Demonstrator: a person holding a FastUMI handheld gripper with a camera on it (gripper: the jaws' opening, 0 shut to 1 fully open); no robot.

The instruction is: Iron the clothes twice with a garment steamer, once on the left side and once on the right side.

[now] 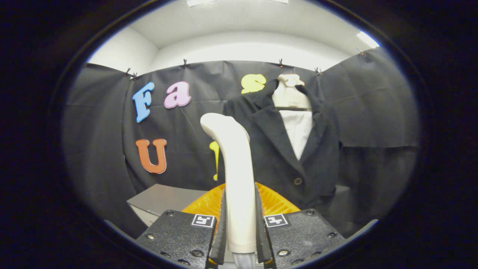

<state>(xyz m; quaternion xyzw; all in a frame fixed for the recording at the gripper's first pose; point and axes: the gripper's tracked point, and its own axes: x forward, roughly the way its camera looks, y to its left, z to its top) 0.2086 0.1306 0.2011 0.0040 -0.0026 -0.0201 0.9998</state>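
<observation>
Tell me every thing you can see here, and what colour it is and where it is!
Garment steamer: one, cream-white, upright handle clamped between the jaws.
Ridged orange part: one, orange, just behind the steamer handle, low down.
Jacket: one, black, buttoned, hanging beyond the steamer on a dress form.
Dress form: one, cream, neck sticking out of the jacket collar.
White shirt front: one, white, showing inside the jacket's opening.
Grey box: one, grey, low down beside the jacket.
Black cloth wall: one, black, behind everything.
Gripper: one, jaws shut on the steamer handle.
</observation>
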